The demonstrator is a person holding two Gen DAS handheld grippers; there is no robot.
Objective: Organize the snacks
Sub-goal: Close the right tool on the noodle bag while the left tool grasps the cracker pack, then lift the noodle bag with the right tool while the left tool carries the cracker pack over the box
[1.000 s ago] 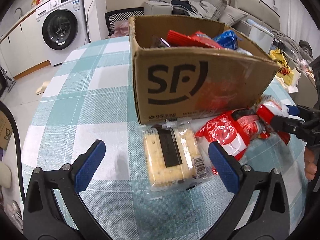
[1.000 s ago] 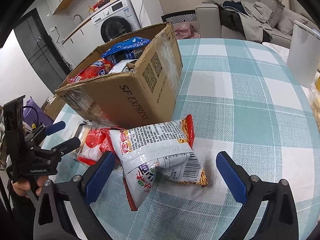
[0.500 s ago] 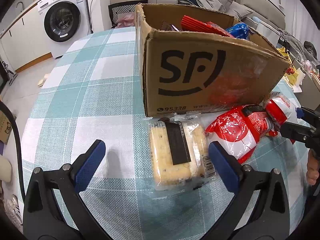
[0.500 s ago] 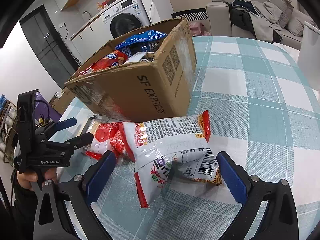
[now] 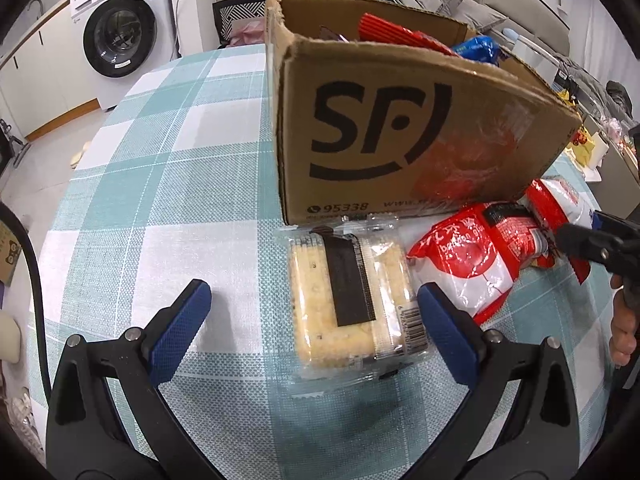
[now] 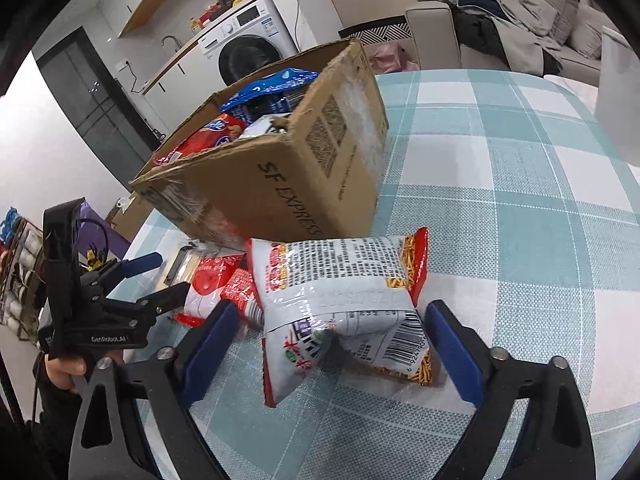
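Checked tabletop (image 5: 132,184): both grippers spread, empty. Right gripper (image 6: 334,346) straddling noodle bag (image 6: 340,292); close mid-bag, lift into box (image 6: 280,184) ahead. Left gripper (image 5: 314,322) idle.

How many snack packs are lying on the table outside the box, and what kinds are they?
Clear cracker pack: 1
Red and white pack with a red circle: 1
White and red noodle-snack pack: 1
Total on the table outside the cardboard box: 3
More packs sit inside the box, but they overlap too much to count.
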